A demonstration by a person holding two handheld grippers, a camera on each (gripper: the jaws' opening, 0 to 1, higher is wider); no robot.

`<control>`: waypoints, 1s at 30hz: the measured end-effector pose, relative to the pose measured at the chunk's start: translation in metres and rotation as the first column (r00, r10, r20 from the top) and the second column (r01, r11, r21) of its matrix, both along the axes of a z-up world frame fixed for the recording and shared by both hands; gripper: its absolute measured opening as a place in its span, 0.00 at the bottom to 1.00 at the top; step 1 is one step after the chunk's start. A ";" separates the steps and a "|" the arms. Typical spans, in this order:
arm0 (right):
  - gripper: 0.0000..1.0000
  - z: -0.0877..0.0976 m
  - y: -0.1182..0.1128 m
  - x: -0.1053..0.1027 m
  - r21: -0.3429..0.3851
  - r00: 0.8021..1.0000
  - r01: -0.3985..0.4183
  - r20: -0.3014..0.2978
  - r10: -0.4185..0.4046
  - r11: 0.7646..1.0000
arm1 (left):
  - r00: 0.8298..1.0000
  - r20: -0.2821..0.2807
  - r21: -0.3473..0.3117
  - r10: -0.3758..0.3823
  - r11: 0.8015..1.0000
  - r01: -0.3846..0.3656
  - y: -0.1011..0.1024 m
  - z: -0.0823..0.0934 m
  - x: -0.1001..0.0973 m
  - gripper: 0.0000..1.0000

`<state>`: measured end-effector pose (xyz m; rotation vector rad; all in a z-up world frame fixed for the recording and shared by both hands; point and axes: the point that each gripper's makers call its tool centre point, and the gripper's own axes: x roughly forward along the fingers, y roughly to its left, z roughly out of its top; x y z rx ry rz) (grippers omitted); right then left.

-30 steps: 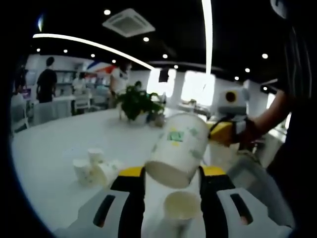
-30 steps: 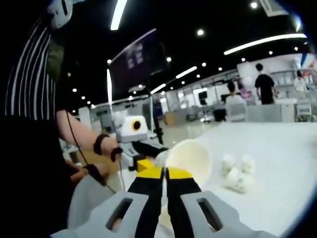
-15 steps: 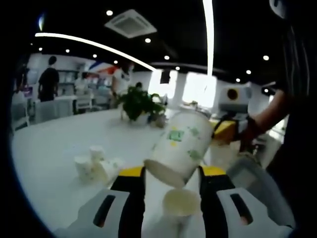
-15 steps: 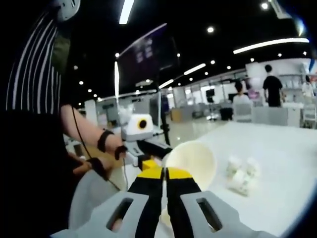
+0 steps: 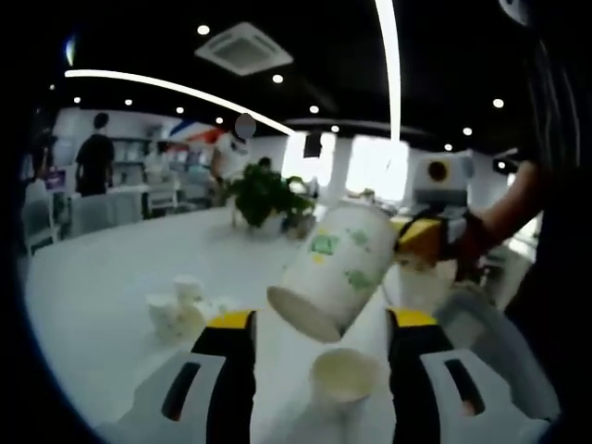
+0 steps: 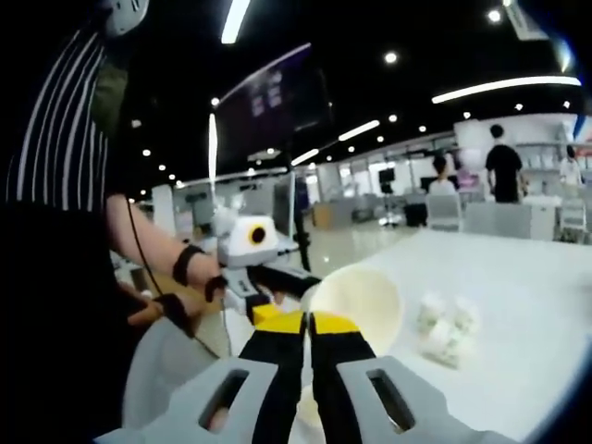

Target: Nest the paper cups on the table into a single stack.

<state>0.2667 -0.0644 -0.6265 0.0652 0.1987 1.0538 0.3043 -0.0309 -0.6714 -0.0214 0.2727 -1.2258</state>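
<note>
Ahead of the left jaws a wide white tabletop [image 5: 102, 268] runs back to a leafy potted plant [image 5: 264, 192]. Beyond it, bright windows [image 5: 370, 166] glow under a dark ceiling [image 5: 305, 55] with round spotlights, long light strips [image 5: 176, 85] and a square air vent [image 5: 243, 48]. Up and left of those jaws, people stand near white chairs [image 5: 92, 211]. Above the right jaws hangs a dark screen [image 6: 273, 111]; to their upper right, people stand by pale furniture [image 6: 504, 215].
</note>
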 end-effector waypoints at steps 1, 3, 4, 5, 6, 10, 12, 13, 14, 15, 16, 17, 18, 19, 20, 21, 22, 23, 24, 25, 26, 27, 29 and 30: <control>0.00 0.000 -0.001 0.001 -0.002 1.000 0.006 0.001 -0.006 1.000 | 1.000 -0.004 -0.001 0.015 1.000 -0.015 0.002 -0.001 0.002 0.60; 0.00 0.000 -0.002 0.002 -0.012 1.000 0.014 0.004 -0.014 1.000 | 0.999 0.005 -0.002 0.033 0.999 -0.033 0.005 -0.002 0.004 0.65; 0.00 0.000 -0.003 0.002 -0.012 1.000 0.017 0.003 -0.017 1.000 | 0.999 0.008 0.000 0.044 0.999 -0.044 0.008 -0.003 0.006 0.66; 0.00 -0.001 -0.004 0.003 -0.015 1.000 0.022 0.000 -0.022 1.000 | 0.999 0.006 -0.001 0.053 0.999 -0.053 0.010 -0.003 0.006 0.67; 0.00 -0.002 -0.004 0.003 -0.018 1.000 0.024 -0.002 -0.024 1.000 | 0.998 0.001 0.000 0.063 0.998 -0.063 0.012 -0.004 0.007 0.68; 0.00 -0.001 -0.006 0.002 -0.029 1.000 0.030 0.005 -0.030 0.999 | 0.995 0.006 -0.020 0.102 0.995 -0.102 0.020 -0.002 0.011 0.71; 0.00 -0.001 -0.007 0.001 -0.030 1.000 0.030 0.001 -0.030 0.999 | 0.993 0.008 -0.027 0.116 0.993 -0.116 0.023 -0.001 0.011 0.73; 0.00 -0.001 -0.007 0.000 -0.033 1.000 0.031 0.002 -0.031 0.999 | 0.993 0.018 -0.025 0.121 0.992 -0.120 0.024 -0.001 0.012 0.73; 0.00 -0.001 -0.008 0.000 -0.035 1.000 0.031 0.002 -0.031 0.999 | 0.992 0.021 -0.025 0.124 0.992 -0.123 0.025 0.000 0.011 0.73; 0.00 -0.001 -0.009 0.000 -0.037 0.999 0.032 0.000 -0.032 0.999 | 0.991 0.023 -0.026 0.131 0.991 -0.130 0.027 0.000 0.012 0.74; 0.00 -0.002 -0.010 0.000 -0.039 0.999 0.033 0.001 -0.033 0.999 | 0.990 0.027 -0.028 0.137 0.990 -0.136 0.028 0.001 0.012 0.74; 0.00 -0.002 -0.011 0.000 -0.044 0.999 0.036 0.001 -0.036 0.998 | 0.988 0.040 -0.032 0.148 0.989 -0.147 0.030 0.003 0.013 0.75; 0.00 -0.003 -0.012 0.000 -0.048 0.999 0.039 0.001 -0.039 0.998 | 0.987 0.045 -0.036 0.154 0.988 -0.153 0.031 0.004 0.014 0.75; 0.00 -0.003 -0.013 0.000 -0.048 0.999 0.040 0.000 -0.040 0.998 | 0.986 0.046 -0.042 0.163 0.986 -0.161 0.032 0.005 0.015 0.76; 0.00 -0.004 -0.014 0.000 -0.049 0.999 0.043 -0.003 -0.043 0.998 | 0.985 0.040 -0.044 0.170 0.985 -0.168 0.033 0.005 0.016 0.78; 0.00 -0.004 -0.015 0.000 -0.050 0.999 0.045 -0.001 -0.045 0.998 | 0.984 0.037 -0.046 0.175 0.984 -0.173 0.033 0.004 0.016 0.79; 0.00 -0.004 -0.015 -0.001 -0.051 0.999 0.047 -0.003 -0.047 0.998 | 0.984 0.036 -0.045 0.177 0.984 -0.175 0.033 0.004 0.017 0.80; 0.00 -0.005 -0.016 -0.001 -0.053 0.999 0.047 -0.005 -0.047 0.998 | 0.983 0.039 -0.044 0.178 0.983 -0.176 0.034 0.003 0.017 0.81; 0.00 -0.005 -0.016 -0.001 -0.055 0.999 0.049 -0.006 -0.049 0.997 | 0.983 0.041 -0.044 0.178 0.983 -0.176 0.034 0.003 0.016 0.82; 0.00 -0.006 -0.017 -0.002 -0.056 0.999 0.049 -0.006 -0.050 0.997 | 0.982 0.051 -0.044 0.181 0.983 -0.179 0.034 0.004 0.016 0.83; 0.00 -0.005 -0.017 -0.003 -0.056 0.999 0.049 -0.006 -0.050 0.997 | 0.981 0.053 -0.042 0.186 0.982 -0.184 0.035 0.004 0.017 0.85; 0.00 -0.005 -0.018 -0.004 -0.058 0.999 0.049 -0.006 -0.050 0.997 | 0.979 0.054 -0.043 0.198 0.980 -0.195 0.035 0.003 0.018 0.89; 0.00 -0.006 -0.019 -0.005 -0.062 0.999 0.051 -0.006 -0.051 0.997 | 0.975 0.058 -0.050 0.213 0.976 -0.211 0.036 0.004 0.019 0.92; 0.00 -0.006 -0.020 -0.005 -0.062 0.999 0.051 -0.008 -0.052 0.997 | 0.975 0.059 -0.050 0.215 0.976 -0.212 0.036 0.004 0.020 0.93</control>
